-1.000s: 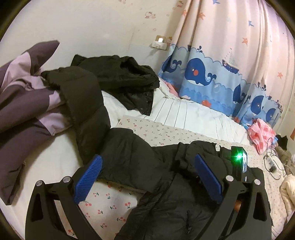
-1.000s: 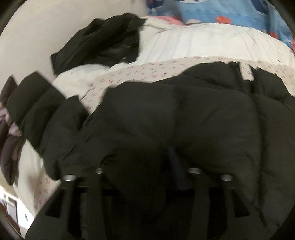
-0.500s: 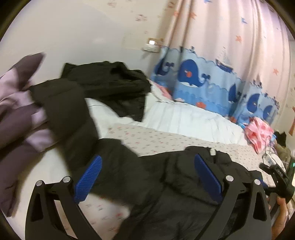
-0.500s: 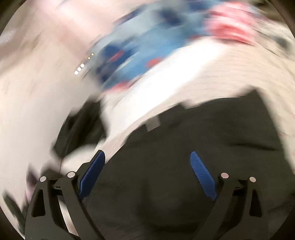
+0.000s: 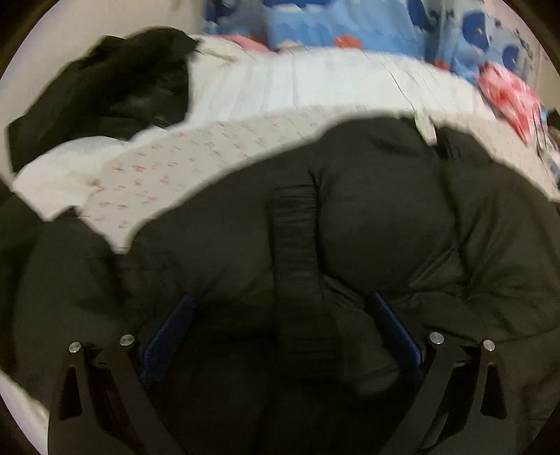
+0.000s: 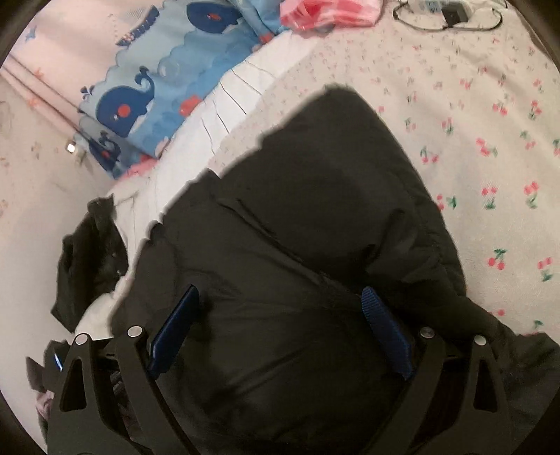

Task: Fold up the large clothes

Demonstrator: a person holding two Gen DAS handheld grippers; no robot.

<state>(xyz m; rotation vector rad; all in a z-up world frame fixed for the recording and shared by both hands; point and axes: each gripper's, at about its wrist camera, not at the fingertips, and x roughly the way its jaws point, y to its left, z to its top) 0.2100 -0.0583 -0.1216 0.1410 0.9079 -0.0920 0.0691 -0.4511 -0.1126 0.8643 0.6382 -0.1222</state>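
Observation:
A large black puffer jacket lies spread on the cherry-print bed sheet; it also fills the right wrist view. My left gripper is open, its blue pads pressed low against the jacket with a sleeve fold running between them. My right gripper is open just above the jacket's puffy body, holding nothing.
A second black garment lies heaped at the back left by the wall, also in the right wrist view. A whale-print curtain hangs behind the bed. A pink cloth and a charger cable lie at the far side.
My left gripper has dropped from a raised view of the room down onto the jacket. My right gripper let go of the jacket fabric, opened and swung to look across the bed.

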